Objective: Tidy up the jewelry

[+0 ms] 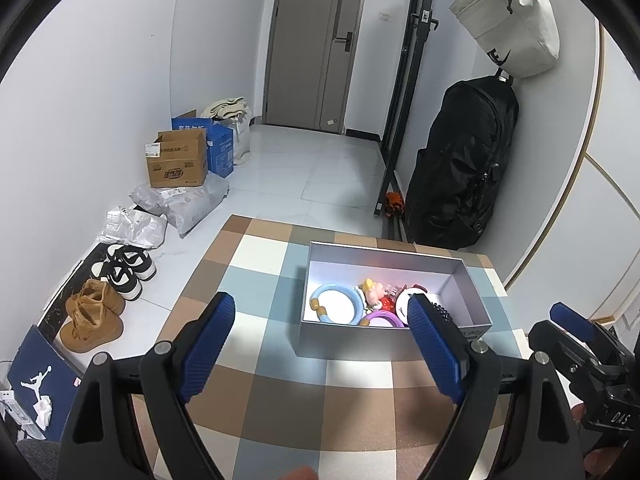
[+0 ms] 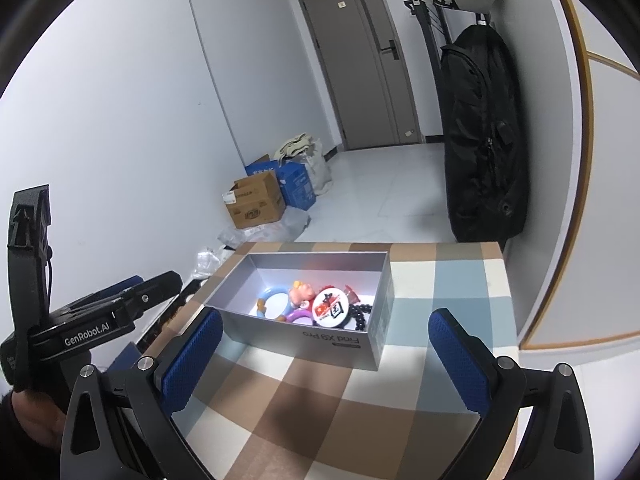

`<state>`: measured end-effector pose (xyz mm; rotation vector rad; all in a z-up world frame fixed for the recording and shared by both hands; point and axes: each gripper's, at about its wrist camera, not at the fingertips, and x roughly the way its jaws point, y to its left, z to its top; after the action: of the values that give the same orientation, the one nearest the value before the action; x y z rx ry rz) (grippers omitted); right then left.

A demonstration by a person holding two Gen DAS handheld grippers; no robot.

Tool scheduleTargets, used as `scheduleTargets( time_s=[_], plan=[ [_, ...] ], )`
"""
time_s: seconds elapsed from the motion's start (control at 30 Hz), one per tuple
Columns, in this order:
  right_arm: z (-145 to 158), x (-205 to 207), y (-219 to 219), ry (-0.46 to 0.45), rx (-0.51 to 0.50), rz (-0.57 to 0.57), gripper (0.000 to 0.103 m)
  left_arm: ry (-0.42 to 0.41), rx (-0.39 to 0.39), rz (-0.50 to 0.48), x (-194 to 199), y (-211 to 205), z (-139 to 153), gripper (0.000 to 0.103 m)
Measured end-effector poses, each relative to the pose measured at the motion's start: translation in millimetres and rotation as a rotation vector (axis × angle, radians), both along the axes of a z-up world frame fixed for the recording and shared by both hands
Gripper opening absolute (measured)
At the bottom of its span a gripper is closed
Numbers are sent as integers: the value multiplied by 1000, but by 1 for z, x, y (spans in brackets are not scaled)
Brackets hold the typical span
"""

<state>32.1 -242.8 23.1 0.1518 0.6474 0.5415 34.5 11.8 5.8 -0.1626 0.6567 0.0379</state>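
A grey open box (image 1: 384, 342) (image 2: 320, 338) stands on the checkered tablecloth (image 1: 280, 400) (image 2: 312, 408). Inside it lie a blue ring bracelet (image 1: 334, 304) (image 2: 267, 300), a purple bracelet (image 1: 382, 317) (image 2: 298, 316), a small pink figure charm (image 1: 374, 290) (image 2: 301, 291), a round white-and-red badge (image 2: 330, 307) and black beads (image 2: 360, 314). My left gripper (image 1: 320, 340) is open and empty, in front of the box. My right gripper (image 2: 326, 354) is open and empty, also in front of the box. Each gripper shows at the edge of the other's view.
Cardboard boxes (image 1: 178, 164) (image 2: 256, 200), parcels (image 1: 180, 200) and shoes (image 1: 94, 314) lie on the floor at the left. A black backpack (image 1: 464, 164) (image 2: 480, 136) hangs at the right by the wall. A grey door (image 1: 316, 40) is at the back.
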Motion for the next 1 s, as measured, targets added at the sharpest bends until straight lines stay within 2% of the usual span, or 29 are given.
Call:
scheduleTargets(
  time_s=[1.0],
  plan=[
    [-1,2,1,1,-8,4,103,4,2,-2,1,-2,0,85]
  ],
)
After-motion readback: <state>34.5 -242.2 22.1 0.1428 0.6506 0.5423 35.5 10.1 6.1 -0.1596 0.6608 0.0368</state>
